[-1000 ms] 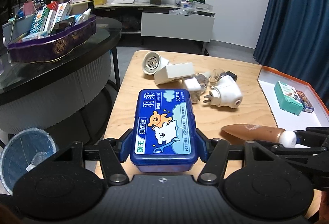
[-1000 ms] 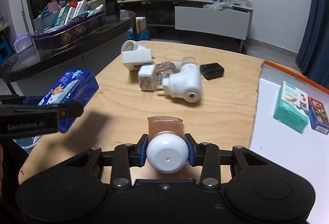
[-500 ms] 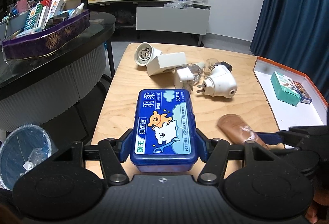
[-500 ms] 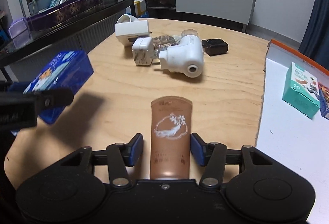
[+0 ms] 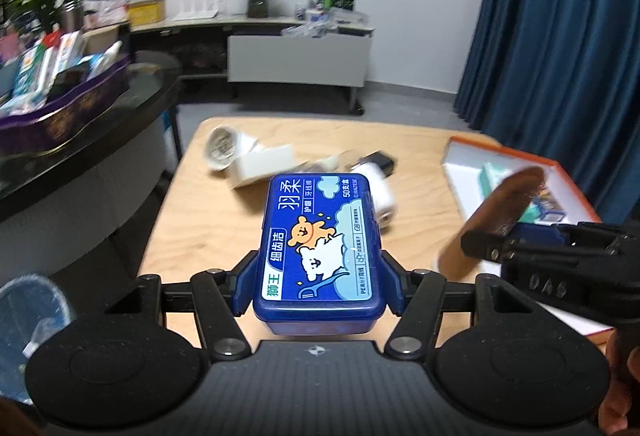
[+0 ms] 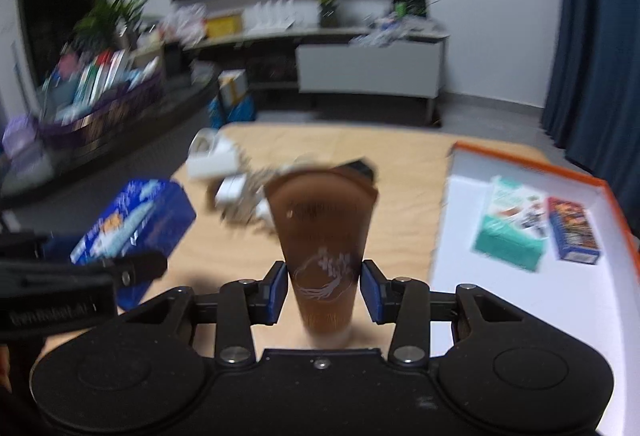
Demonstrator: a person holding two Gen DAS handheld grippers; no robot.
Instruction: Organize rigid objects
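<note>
A blue dental-floss box (image 5: 320,248) with a cartoon bear lid is clamped across its width by my left gripper (image 5: 318,284), which holds it above the wooden table (image 5: 200,215). My right gripper (image 6: 324,290) is shut on a brown tube (image 6: 324,232), which is lifted off the table with its flat end pointing up and away. In the left wrist view the brown tube (image 5: 504,203) and right gripper (image 5: 520,240) hang at the right, in front of the tray. The blue box (image 6: 136,215) shows at the left of the right wrist view.
A white tray with an orange rim (image 6: 460,276) at the table's right holds a teal box (image 6: 512,224) and a small blue-and-red box (image 6: 572,232). White plugs and adapters (image 5: 260,159) lie at the table's far side. A purple tray (image 5: 68,107) is on the black counter, left.
The right gripper has lifted the brown tube off the table and tipped it upward, nearer the tray. The left gripper has shifted with the blue box still in it.
</note>
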